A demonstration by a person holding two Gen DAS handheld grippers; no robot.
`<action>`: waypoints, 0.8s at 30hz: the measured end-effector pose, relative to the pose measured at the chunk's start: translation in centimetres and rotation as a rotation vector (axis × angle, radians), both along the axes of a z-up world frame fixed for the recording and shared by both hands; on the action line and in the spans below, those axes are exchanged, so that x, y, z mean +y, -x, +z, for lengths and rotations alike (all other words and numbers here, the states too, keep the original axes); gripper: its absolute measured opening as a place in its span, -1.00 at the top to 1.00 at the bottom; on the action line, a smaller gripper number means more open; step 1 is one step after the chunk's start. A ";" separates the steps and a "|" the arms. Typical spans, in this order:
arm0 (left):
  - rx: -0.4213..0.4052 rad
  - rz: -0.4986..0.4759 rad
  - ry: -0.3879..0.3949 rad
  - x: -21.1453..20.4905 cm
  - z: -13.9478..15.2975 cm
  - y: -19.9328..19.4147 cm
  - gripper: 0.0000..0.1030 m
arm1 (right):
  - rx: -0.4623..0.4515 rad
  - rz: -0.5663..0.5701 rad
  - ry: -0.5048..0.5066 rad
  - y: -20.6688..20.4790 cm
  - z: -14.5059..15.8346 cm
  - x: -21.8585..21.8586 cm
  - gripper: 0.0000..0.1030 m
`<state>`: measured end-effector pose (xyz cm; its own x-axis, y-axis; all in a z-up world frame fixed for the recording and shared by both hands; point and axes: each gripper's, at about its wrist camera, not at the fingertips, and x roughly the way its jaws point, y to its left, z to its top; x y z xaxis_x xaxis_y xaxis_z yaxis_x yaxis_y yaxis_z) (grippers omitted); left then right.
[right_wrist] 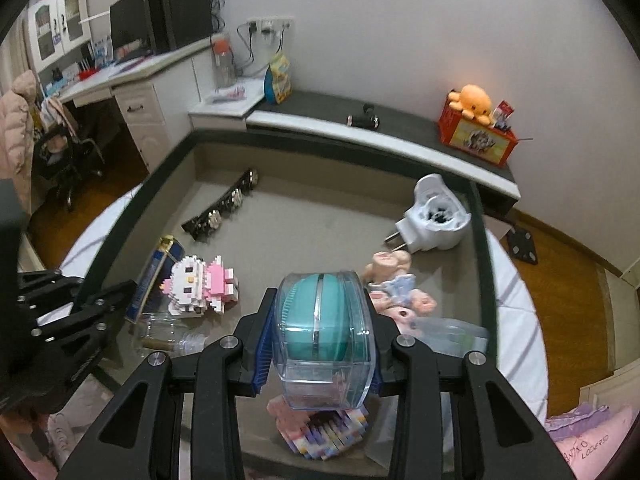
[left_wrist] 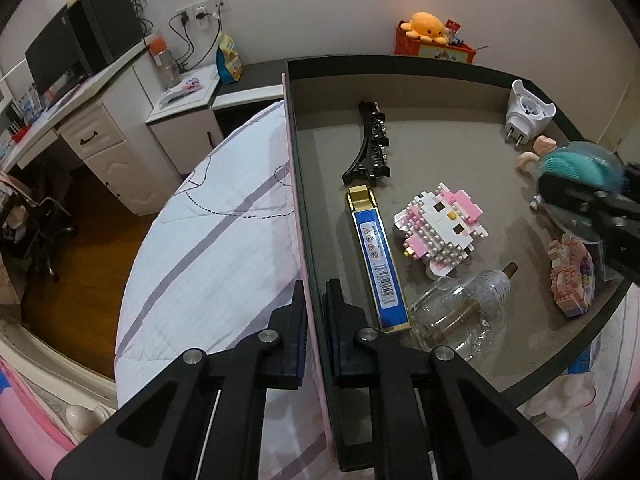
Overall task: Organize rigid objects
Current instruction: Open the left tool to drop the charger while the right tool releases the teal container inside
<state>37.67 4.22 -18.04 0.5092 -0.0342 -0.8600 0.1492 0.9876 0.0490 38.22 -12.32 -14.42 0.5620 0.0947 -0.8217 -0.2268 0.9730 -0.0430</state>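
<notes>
A shallow dark box with a pink outer wall lies on a bed. My left gripper is shut on that left wall, one finger outside and one inside. Inside lie a black hair clip, a blue and gold flat pack, a pink and white block cat, a glass bottle, a white plug adapter and a pink block figure. My right gripper is shut on a clear case with a teal insert, held above the box's right part, over the block figure.
A small doll lies beside the case near the box's right rim. The striped bedcover surrounds the box. A ledge with an orange plush on a red box runs along the wall. A desk and chair stand at the left.
</notes>
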 end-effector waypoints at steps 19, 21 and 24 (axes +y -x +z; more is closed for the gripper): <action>-0.006 0.001 -0.001 -0.1 0.2 -0.1 0.83 | -0.052 -0.010 0.003 -0.1 1.0 0.9 -0.59; -0.006 0.002 -0.003 -0.2 0.2 -0.1 0.82 | -0.043 -0.025 -0.011 -0.3 0.9 0.6 -0.59; -0.015 0.020 -0.019 -0.2 0.2 -0.1 0.74 | -0.030 -0.041 -0.010 -0.4 0.5 0.0 -0.58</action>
<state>37.73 4.05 -17.80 0.5227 -0.0082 -0.8525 0.1290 0.9892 0.0696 38.64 -12.31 -13.90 0.5902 0.0796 -0.8033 -0.1855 0.9819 -0.0391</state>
